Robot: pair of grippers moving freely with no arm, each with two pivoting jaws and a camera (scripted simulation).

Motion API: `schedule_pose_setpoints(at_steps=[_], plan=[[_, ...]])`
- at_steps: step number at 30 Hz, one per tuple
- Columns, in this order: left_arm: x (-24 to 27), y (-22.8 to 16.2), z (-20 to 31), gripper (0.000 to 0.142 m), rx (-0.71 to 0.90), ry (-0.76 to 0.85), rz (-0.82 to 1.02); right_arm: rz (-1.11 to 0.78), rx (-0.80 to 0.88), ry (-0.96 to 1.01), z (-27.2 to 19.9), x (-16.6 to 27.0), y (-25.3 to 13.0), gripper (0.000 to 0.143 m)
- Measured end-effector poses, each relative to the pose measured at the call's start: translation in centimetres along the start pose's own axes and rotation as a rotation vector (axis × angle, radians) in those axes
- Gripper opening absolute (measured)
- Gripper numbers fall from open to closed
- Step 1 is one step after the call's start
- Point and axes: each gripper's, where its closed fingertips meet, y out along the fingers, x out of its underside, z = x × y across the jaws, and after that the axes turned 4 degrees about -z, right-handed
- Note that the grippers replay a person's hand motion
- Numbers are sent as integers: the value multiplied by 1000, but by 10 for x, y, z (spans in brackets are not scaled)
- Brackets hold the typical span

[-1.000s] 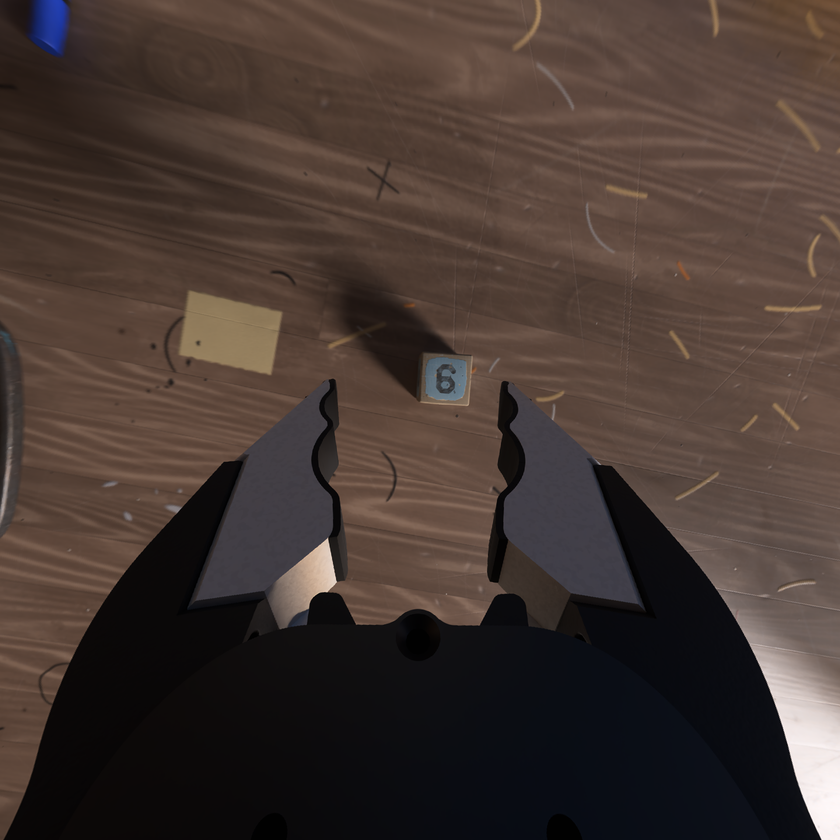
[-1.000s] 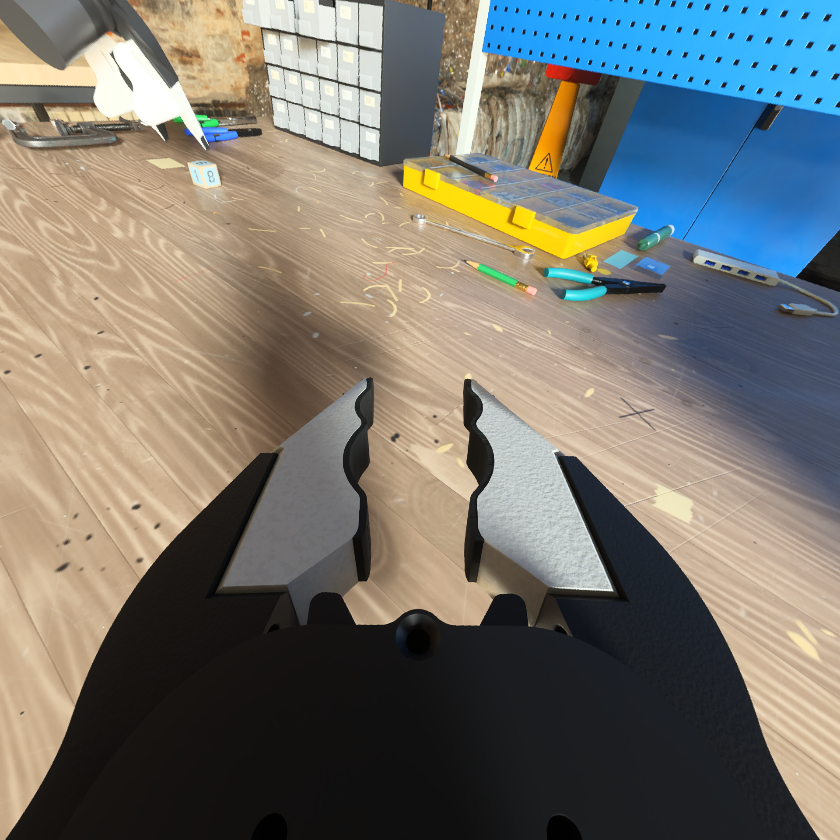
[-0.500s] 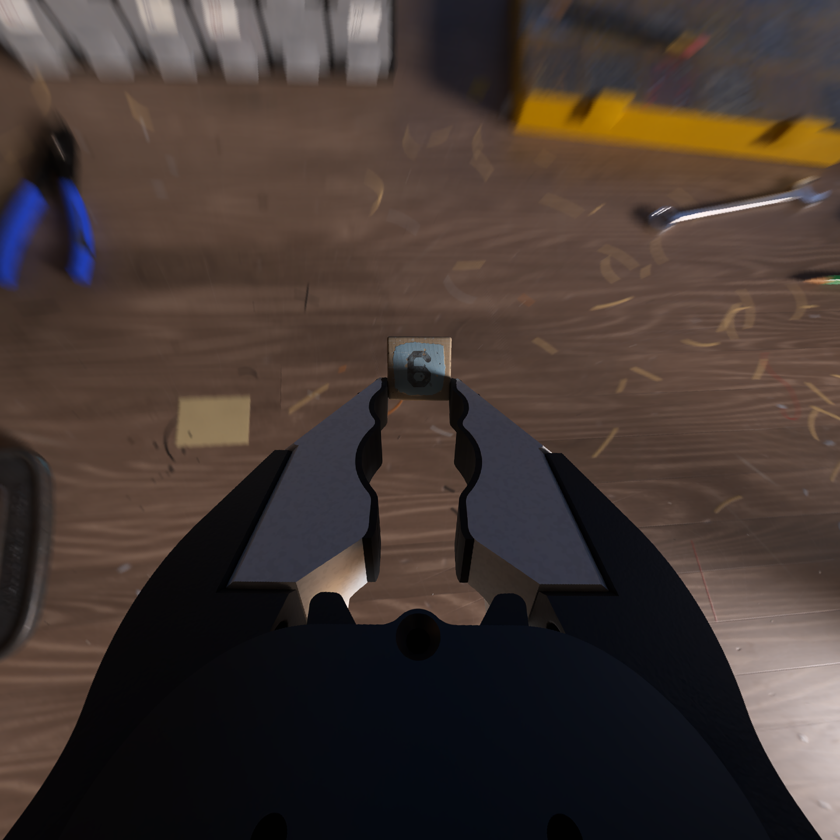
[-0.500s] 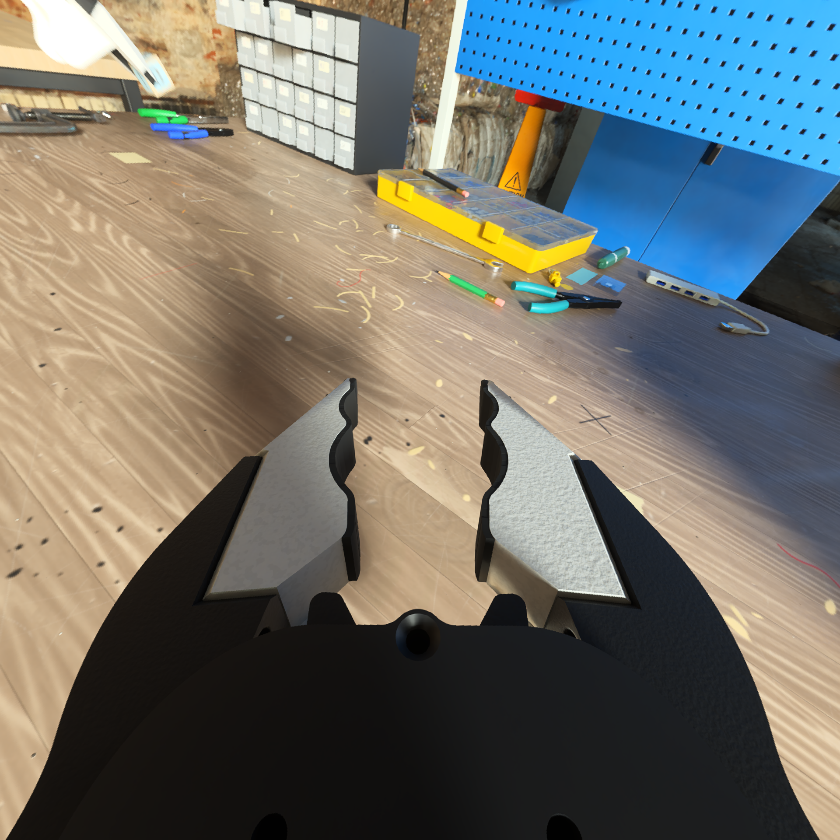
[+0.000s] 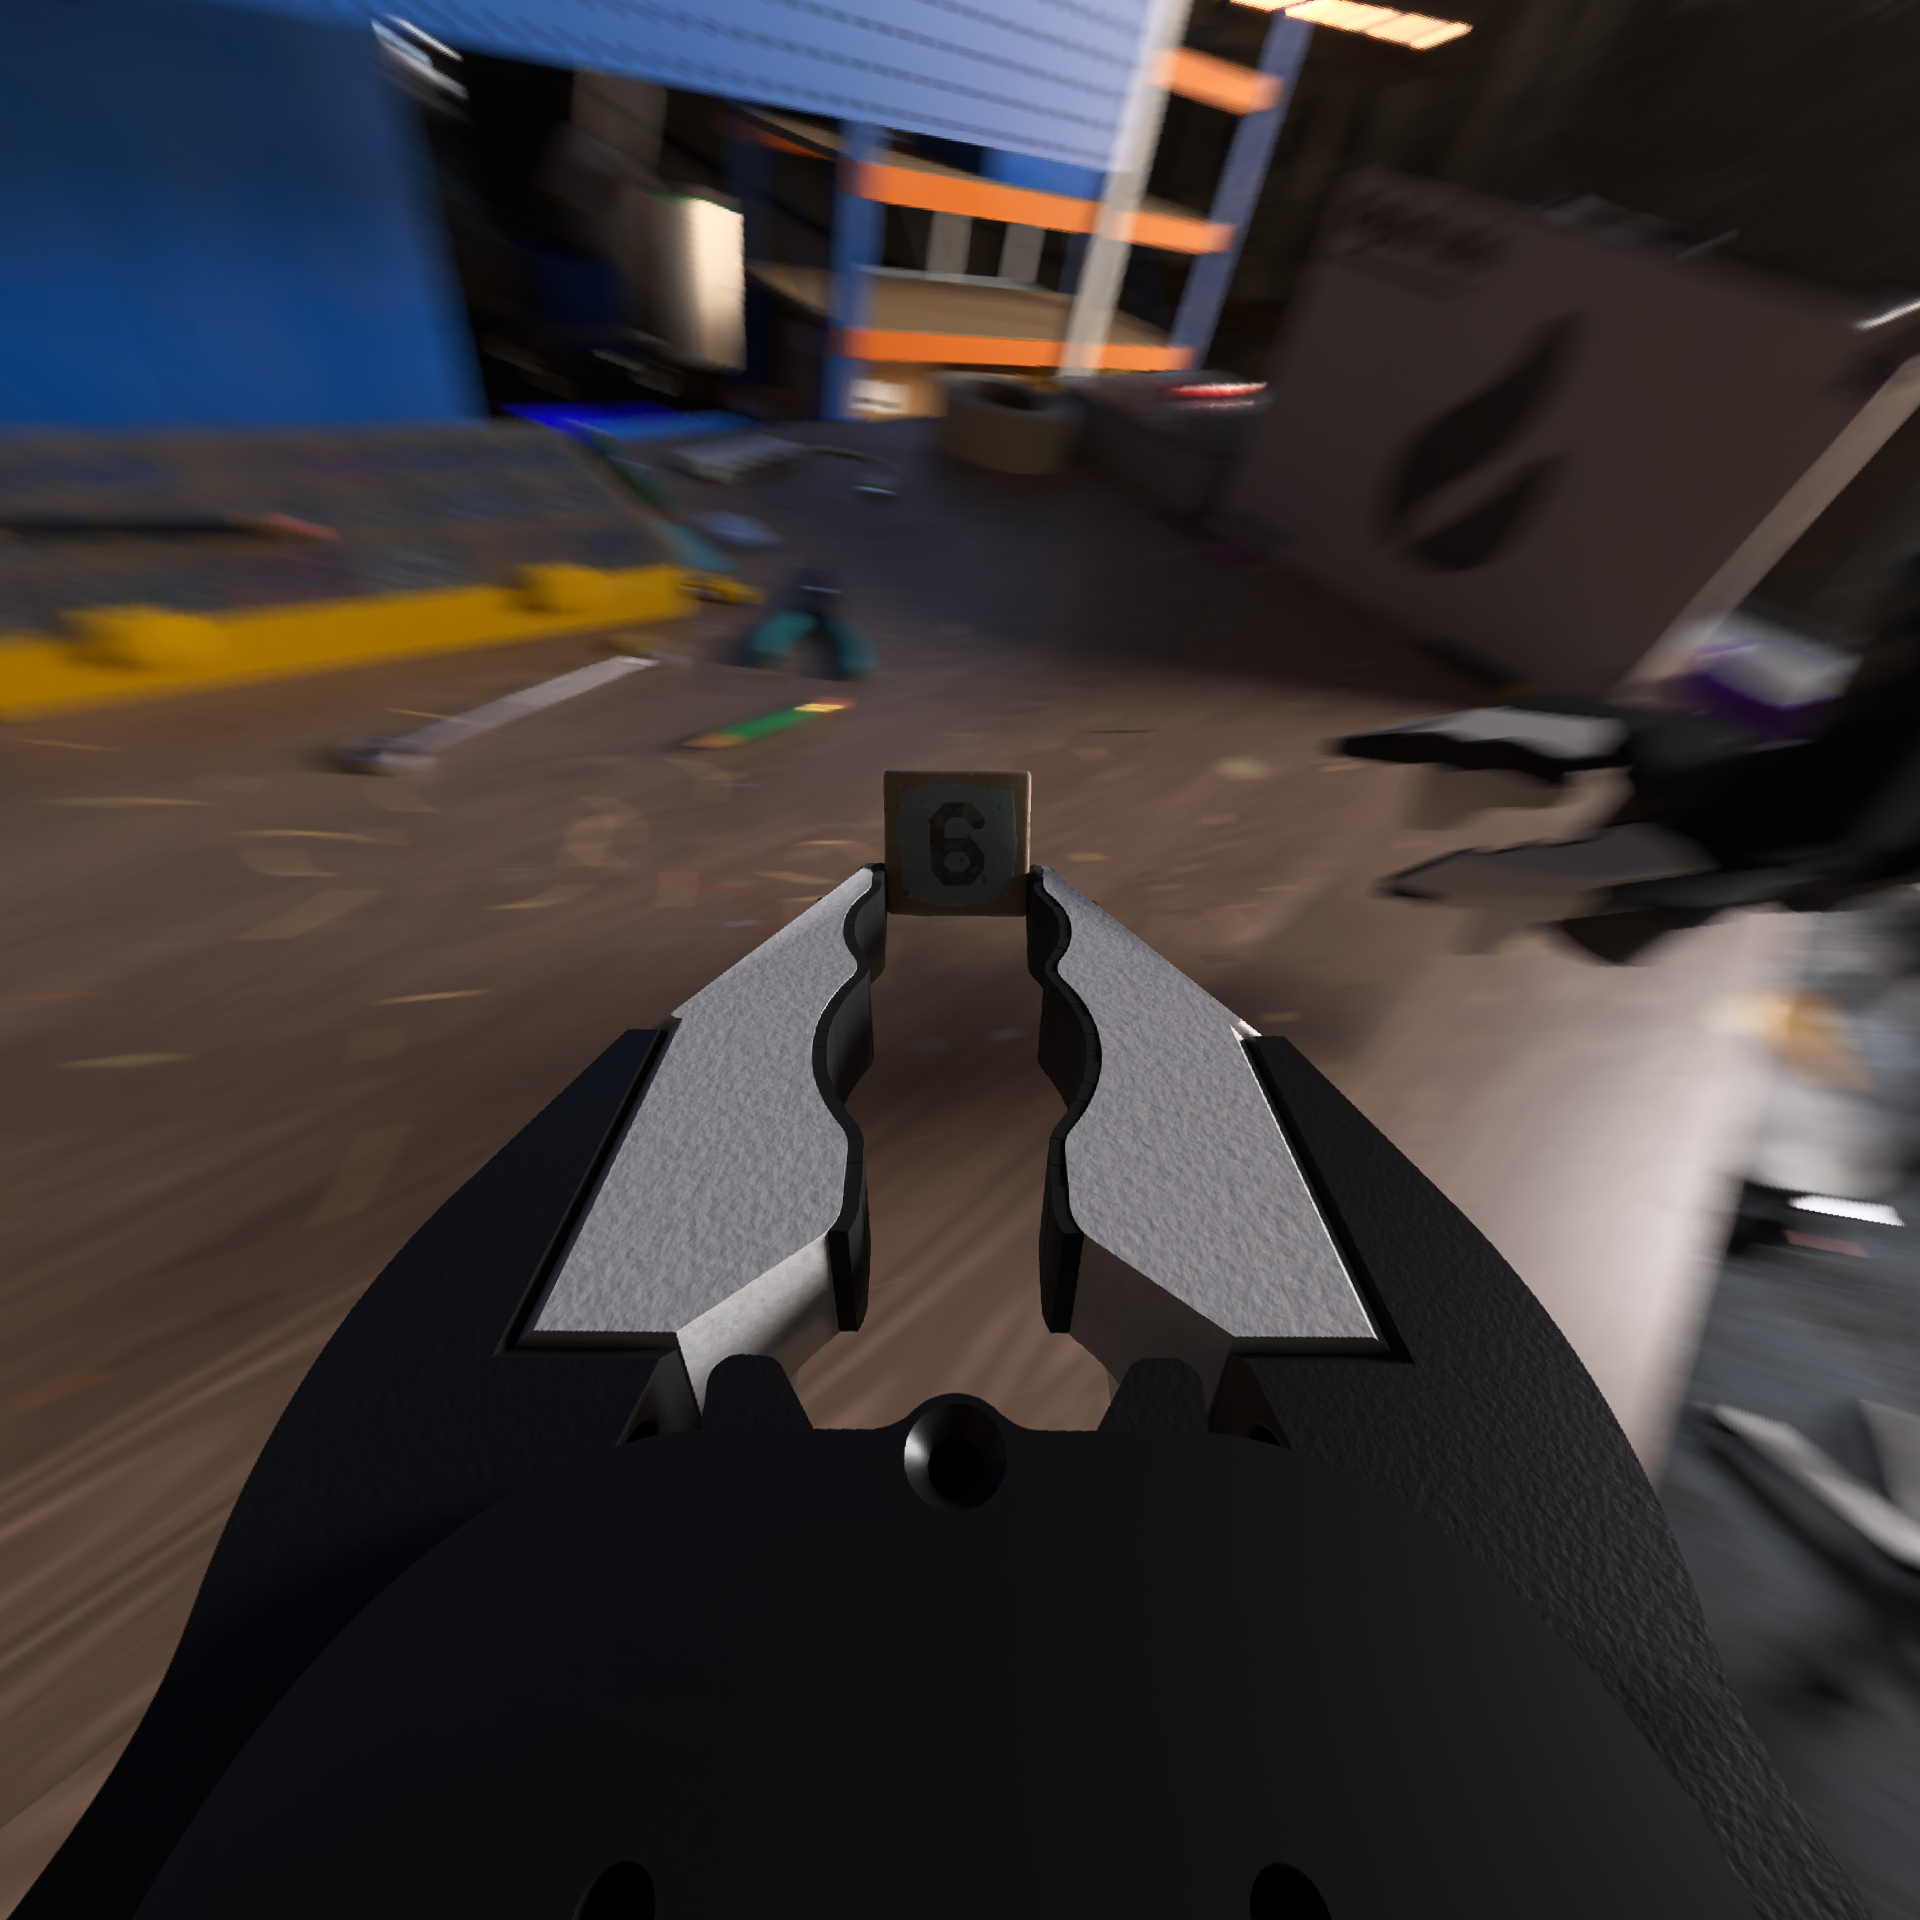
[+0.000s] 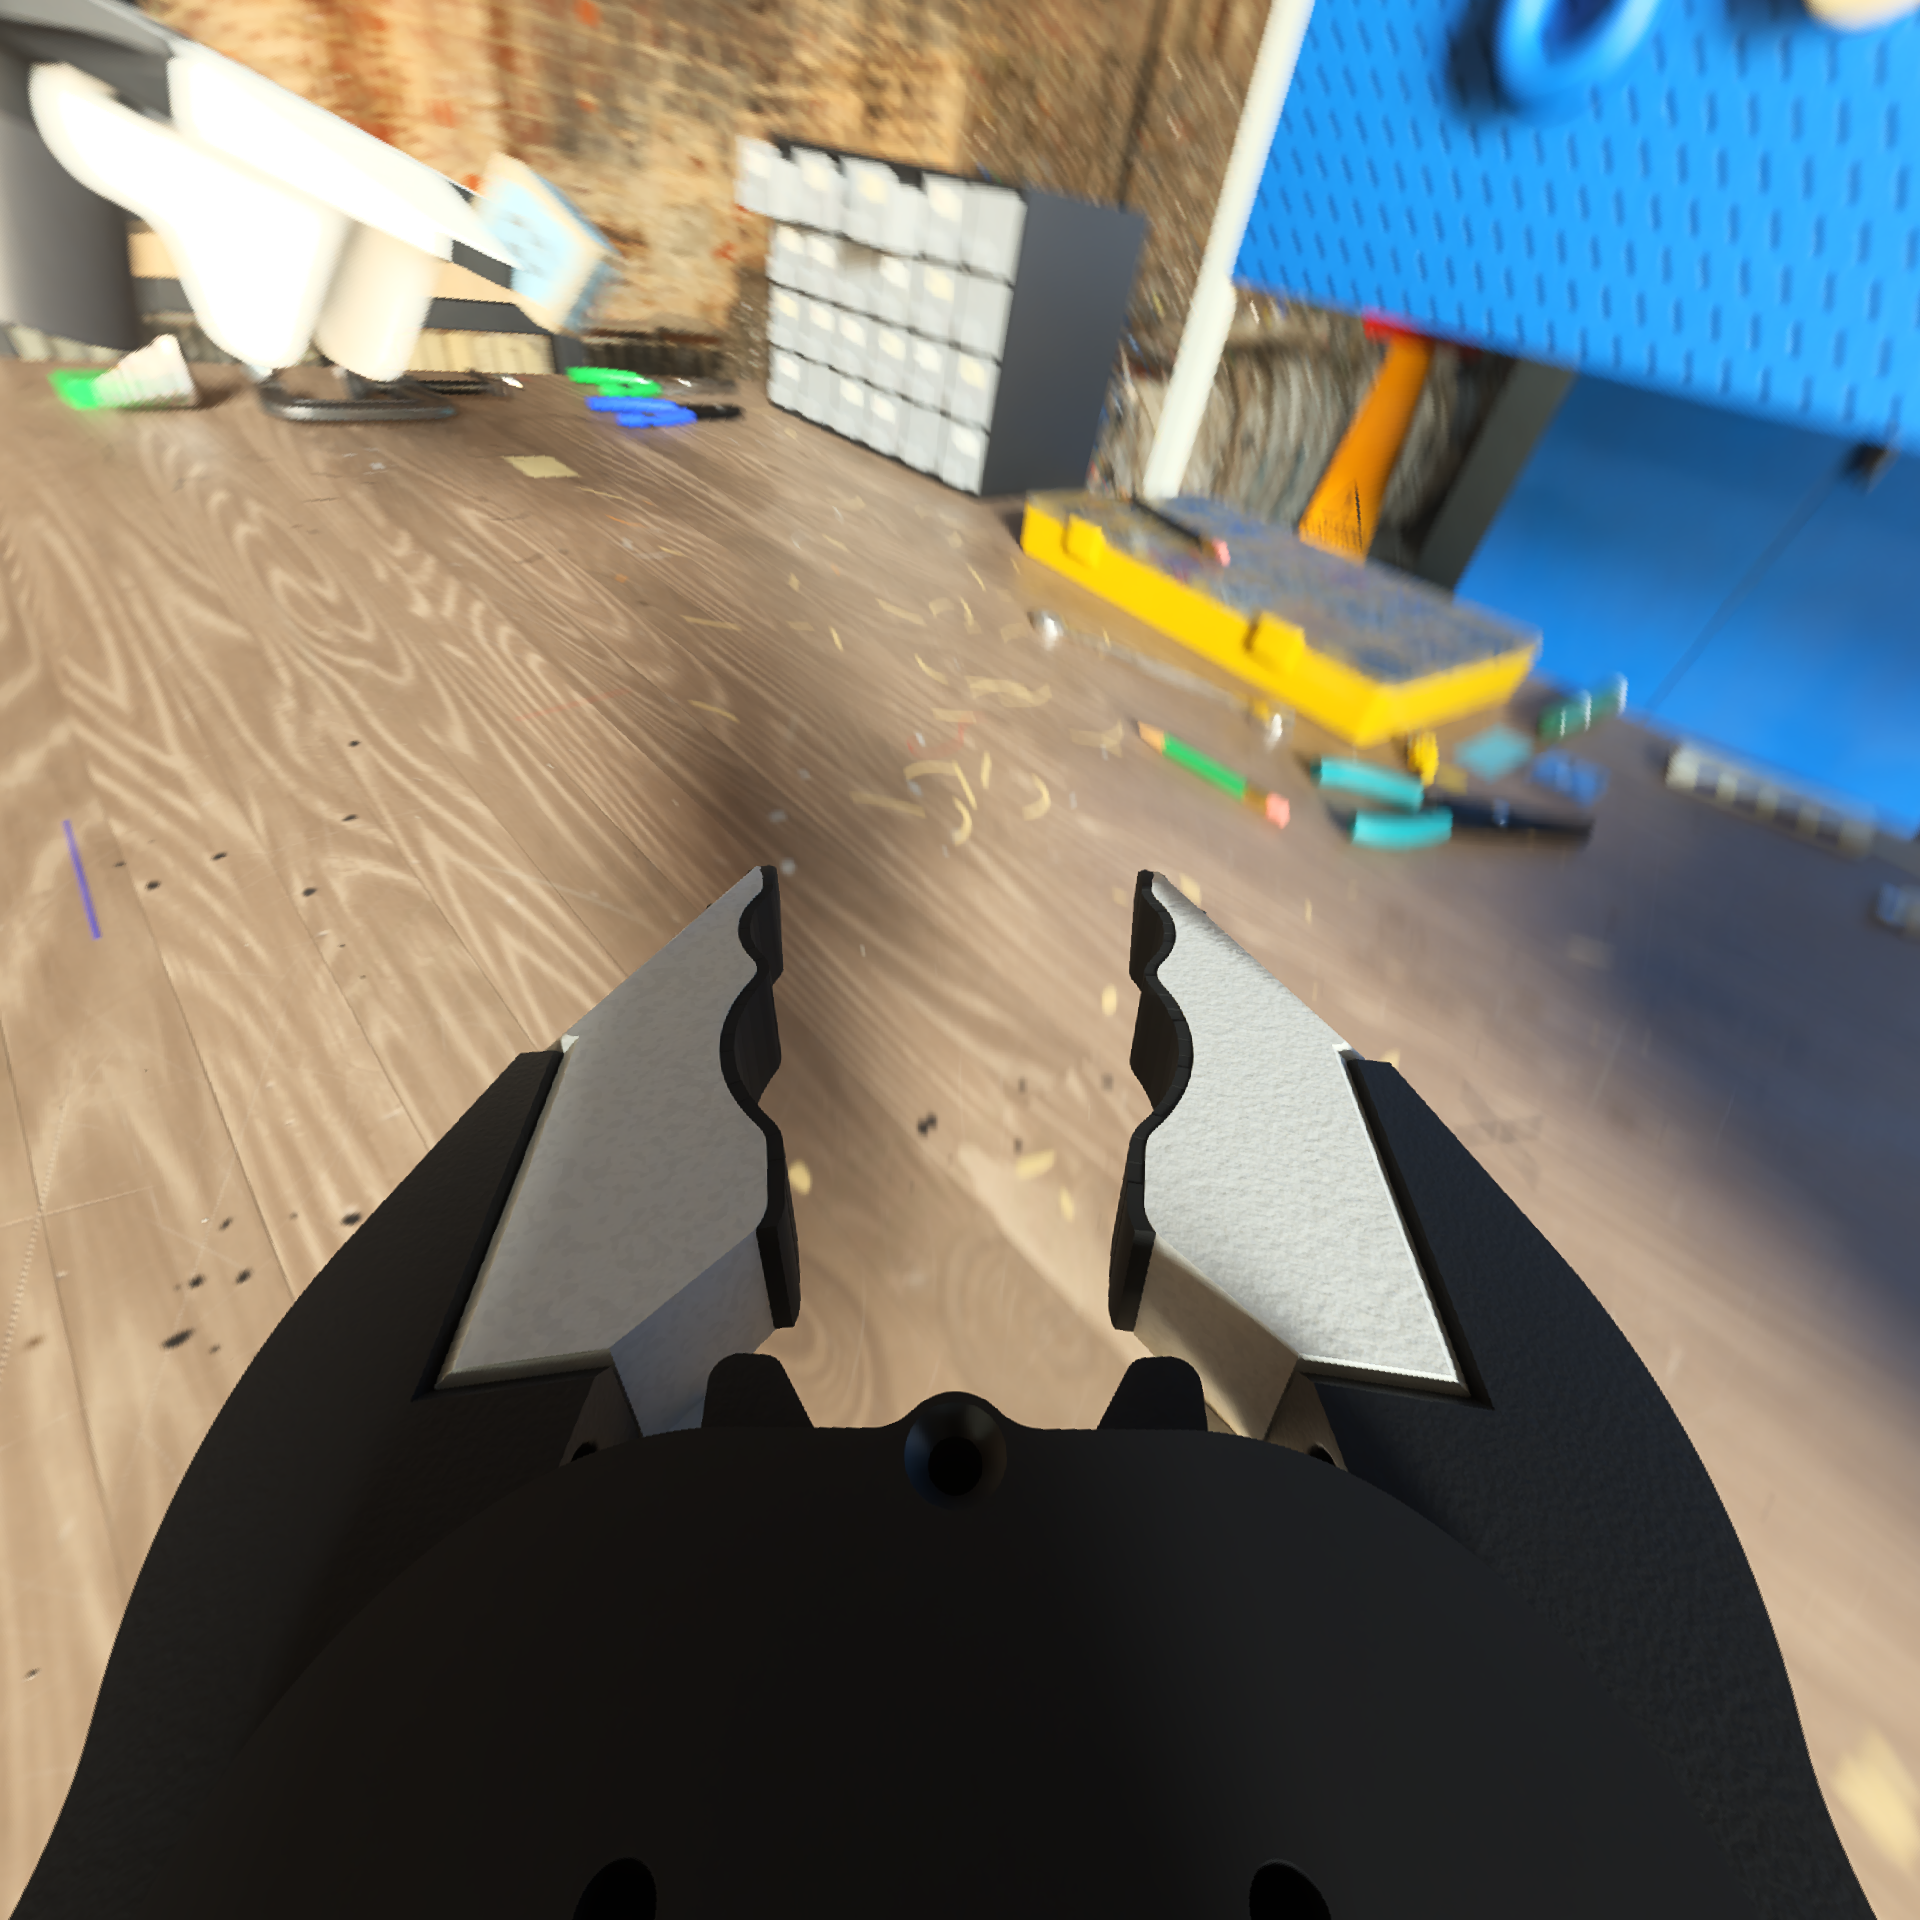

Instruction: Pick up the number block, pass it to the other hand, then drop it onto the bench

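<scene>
The number block (image 5: 957, 844) sits pinched between the tips of the left gripper (image 5: 957, 894), lifted clear of the wooden bench (image 5: 312, 1039), its printed face turned toward the camera. The right wrist view shows the same block (image 6: 535, 244) from farther off, at the end of the pale left gripper (image 6: 488, 249) high above the bench's far left. The right gripper (image 6: 954, 883) hangs over the bench (image 6: 416, 779) with its jaws wide apart and nothing between them; in the left wrist view it (image 5: 1392, 821) appears blurred at the right edge. Only the right wrist view shows the grey drawer cabinet (image 6: 935, 312). Both show the yellow parts box (image 6: 1278, 623), blurred.
</scene>
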Motion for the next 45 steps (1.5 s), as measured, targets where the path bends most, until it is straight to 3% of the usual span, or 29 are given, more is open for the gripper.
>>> schedule_pose_setpoints(at_steps=[5,7,11,14,15,17,19,20,22,26,28,34,41,45], plan=[[-10,42,86,26,635,-337,-129,198,-26,-517,-38,-68,7,71],[-12,48,114,26,843,-419,-198,250,-68,-601,-50,-82,12,70],[-11,56,148,26,1074,-527,-265,306,-147,-574,-57,-90,18,58],[-6,58,161,26,1137,-533,-277,332,-166,-592,-60,-85,11,30],[-4,58,164,26,1139,-523,-279,339,-166,-584,-60,-83,8,30],[-1,59,161,28,1106,-515,-263,367,-155,-553,-59,-81,0,28],[1,59,147,66,1037,-519,-214,354,-142,-498,-51,-78,-9,28],[4,58,136,77,977,-516,-179,339,-121,-462,-44,-75,-12,28],[15,57,108,80,769,-470,-98,299,-58,-364,-24,-66,-18,28],[51,43,28,80,110,-231,-18,132,119,-72,22,-23,-27,28],[68,30,3,76,-111,-156,-10,59,182,51,35,1,-31,28],[82,23,-12,75,-235,-3,-75,10,244,130,45,22,-36,28],[82,28,1,65,-209,40,-77,7,285,126,60,23,-37,28],[80,26,5,54,-189,39,-70,-30,451,58,129,0,-61,28]])
